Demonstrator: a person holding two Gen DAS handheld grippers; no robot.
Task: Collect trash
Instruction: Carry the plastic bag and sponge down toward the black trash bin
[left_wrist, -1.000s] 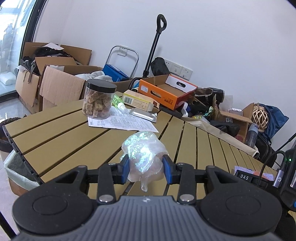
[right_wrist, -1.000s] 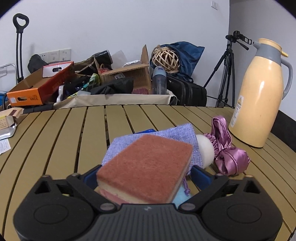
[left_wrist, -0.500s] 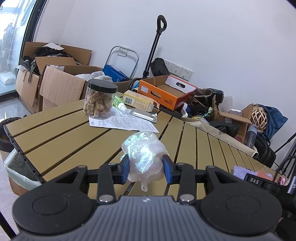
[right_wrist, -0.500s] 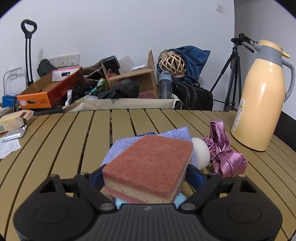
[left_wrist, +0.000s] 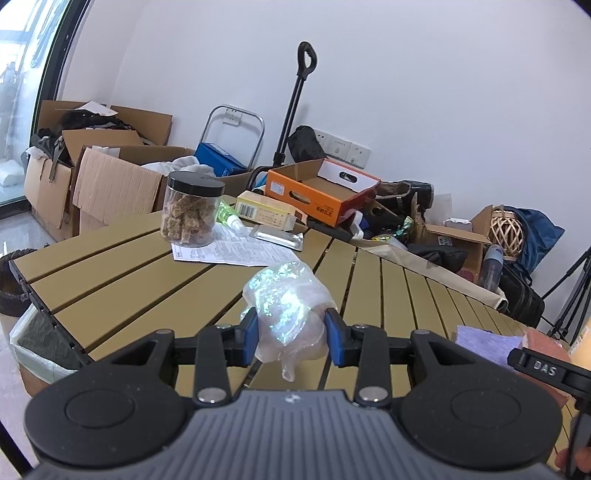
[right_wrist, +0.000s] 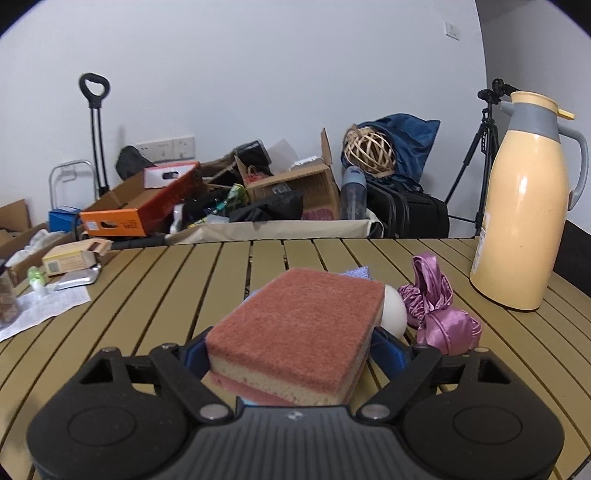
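The left gripper (left_wrist: 291, 334) is clamped on a crumpled plastic wrapper (left_wrist: 290, 314), and the lined bin (left_wrist: 35, 338) lies off the table edge at its nine o'clock. The right gripper (right_wrist: 291, 356) grips a sponge (right_wrist: 299, 326), long axis toward twelve o'clock, and is farther from that bin.

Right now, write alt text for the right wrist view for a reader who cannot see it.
The right gripper holds a reddish-brown scouring sponge between its blue pads above a slatted wooden table. A white ball and crumpled purple satin cloth lie just beyond, with a yellow thermos jug at right and cluttered boxes along the wall.
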